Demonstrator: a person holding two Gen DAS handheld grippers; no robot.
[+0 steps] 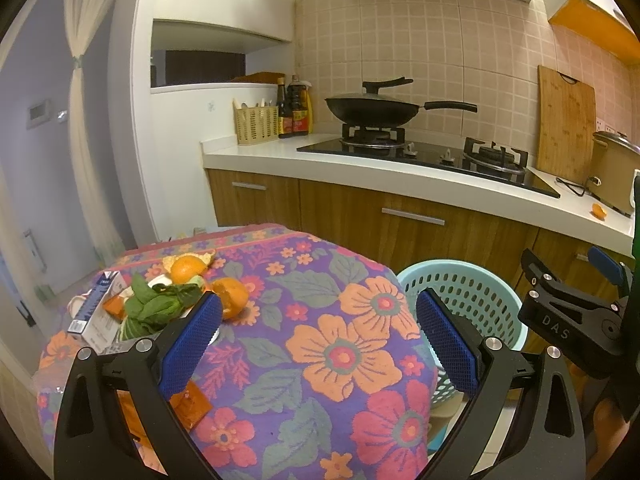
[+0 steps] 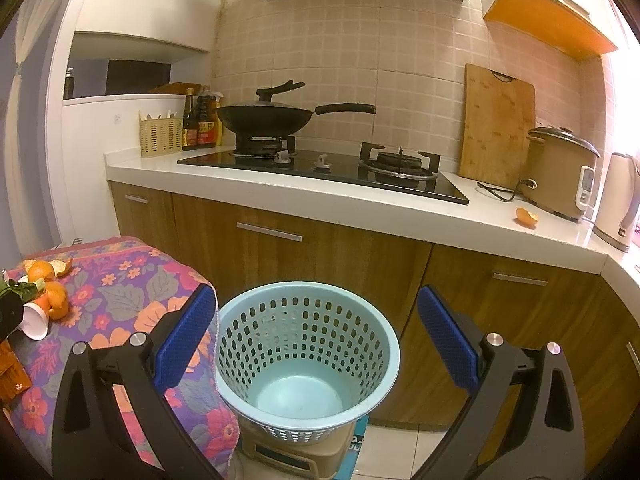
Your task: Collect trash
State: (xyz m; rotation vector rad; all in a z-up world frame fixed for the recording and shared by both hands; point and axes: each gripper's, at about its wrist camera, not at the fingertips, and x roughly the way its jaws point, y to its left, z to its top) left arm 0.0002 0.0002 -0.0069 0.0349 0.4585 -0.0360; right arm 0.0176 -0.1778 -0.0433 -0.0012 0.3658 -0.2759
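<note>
A heap of trash lies at the far left of a table under a flowered cloth [image 1: 344,344]: orange peels [image 1: 230,296], green leaves [image 1: 160,304], a blue-and-white carton [image 1: 94,308] and an orange wrapper [image 1: 192,400]. My left gripper [image 1: 320,344] hovers open over the cloth, holding nothing. A light blue perforated basket [image 2: 308,356] stands empty on a beige stool right of the table. My right gripper [image 2: 316,340] is open above the basket's mouth, also holding nothing. The peels [image 2: 54,296] and a white cup [image 2: 34,322] show at that view's left. One more peel [image 2: 527,217] lies on the counter.
A white kitchen counter [image 2: 360,200] with wooden cabinets runs behind. On it stand a gas hob with a black wok [image 2: 264,118], sauce bottles [image 2: 200,122], a cutting board [image 2: 496,124], a rice cooker [image 2: 560,172] and a kettle [image 2: 620,200]. The other gripper's body [image 1: 572,312] shows at right.
</note>
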